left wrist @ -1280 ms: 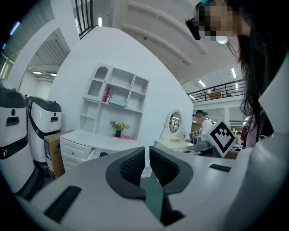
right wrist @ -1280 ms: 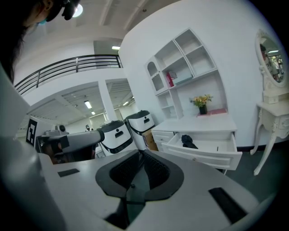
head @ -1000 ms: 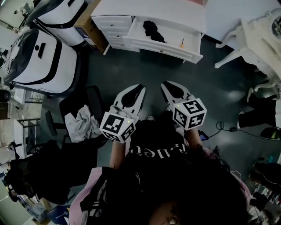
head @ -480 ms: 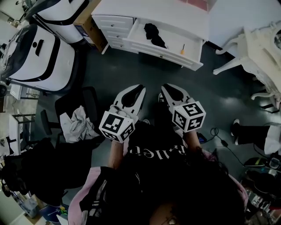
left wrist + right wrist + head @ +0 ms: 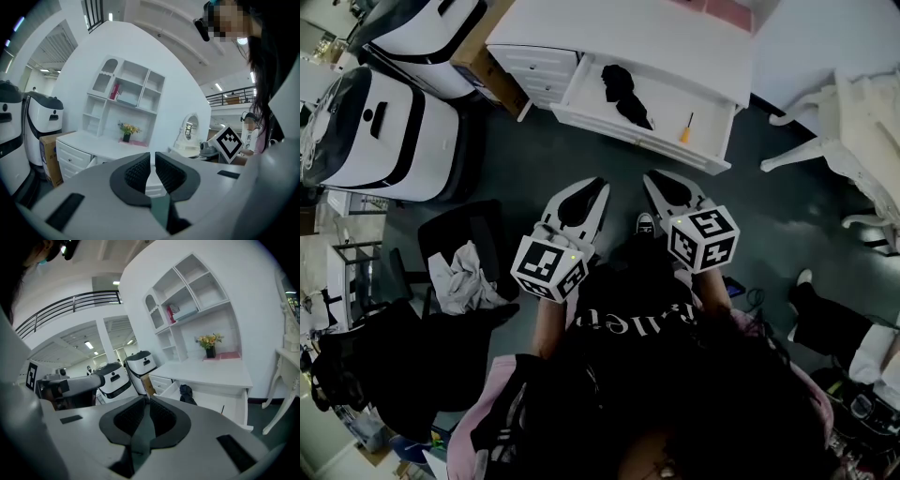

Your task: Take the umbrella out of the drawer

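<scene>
Left gripper [image 5: 586, 187]: clenched on nothing; pads drawn together with only a thin slit between them; tips aimed toward the open drawer [image 5: 630, 139], well short of it.
Umbrella place: the umbrella [image 5: 623, 92] lay inside the drawer, well ahead of both grippers' tips and roughly between their two lines of aim; untouched, task barely begun.
Umbrella handling: a folded black bundle, loose cloth over what were likely thin ribs; probably light, soft outside and stiff only along its core; cloth likely to slip or bunch under the pads.
Where to take hold: probably mid-length, squeezing across the bundle so the pads met the core and not just a fold of cloth; handle end could not be told.
Long axis: slanted across the drawer floor, far end toward the left gripper's side, near end toward the right gripper's side.
Right gripper [image 5: 660, 180]: fully closed and empty; tips also facing the drawer.
Screwdriver [image 5: 685, 127]: small, orange-handled, in the same drawer ahead of the right gripper, apart from the umbrella.
</scene>
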Action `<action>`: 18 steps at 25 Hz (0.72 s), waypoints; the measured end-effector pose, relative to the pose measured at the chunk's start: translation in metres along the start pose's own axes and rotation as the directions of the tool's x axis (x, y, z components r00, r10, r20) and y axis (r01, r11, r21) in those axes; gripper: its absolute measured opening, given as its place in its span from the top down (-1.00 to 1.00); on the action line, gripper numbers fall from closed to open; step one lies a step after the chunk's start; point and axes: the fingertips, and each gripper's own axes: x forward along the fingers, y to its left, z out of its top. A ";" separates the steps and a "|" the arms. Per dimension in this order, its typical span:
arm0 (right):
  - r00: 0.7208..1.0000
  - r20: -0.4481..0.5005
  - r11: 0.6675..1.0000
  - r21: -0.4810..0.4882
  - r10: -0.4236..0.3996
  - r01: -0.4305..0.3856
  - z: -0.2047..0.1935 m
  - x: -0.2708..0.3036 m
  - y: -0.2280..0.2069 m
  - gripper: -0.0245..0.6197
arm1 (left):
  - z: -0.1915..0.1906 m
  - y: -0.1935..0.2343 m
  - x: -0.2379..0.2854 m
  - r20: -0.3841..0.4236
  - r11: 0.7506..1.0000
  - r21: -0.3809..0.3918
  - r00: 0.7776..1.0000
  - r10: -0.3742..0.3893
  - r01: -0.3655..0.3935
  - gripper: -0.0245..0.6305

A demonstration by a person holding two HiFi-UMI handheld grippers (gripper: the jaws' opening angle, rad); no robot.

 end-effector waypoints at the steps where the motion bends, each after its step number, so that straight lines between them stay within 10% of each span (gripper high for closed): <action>1: 1.000 -0.001 1.000 0.002 0.003 -0.003 0.005 0.003 -0.011 0.72 | 0.002 0.000 0.012 -0.002 1.000 0.001 1.000 0.002 -0.002 0.80; 18: 0.995 -0.037 0.996 0.022 0.091 -0.090 0.051 0.044 -0.131 0.72 | 0.016 0.010 0.146 -0.042 0.997 0.002 0.996 0.082 -0.082 0.80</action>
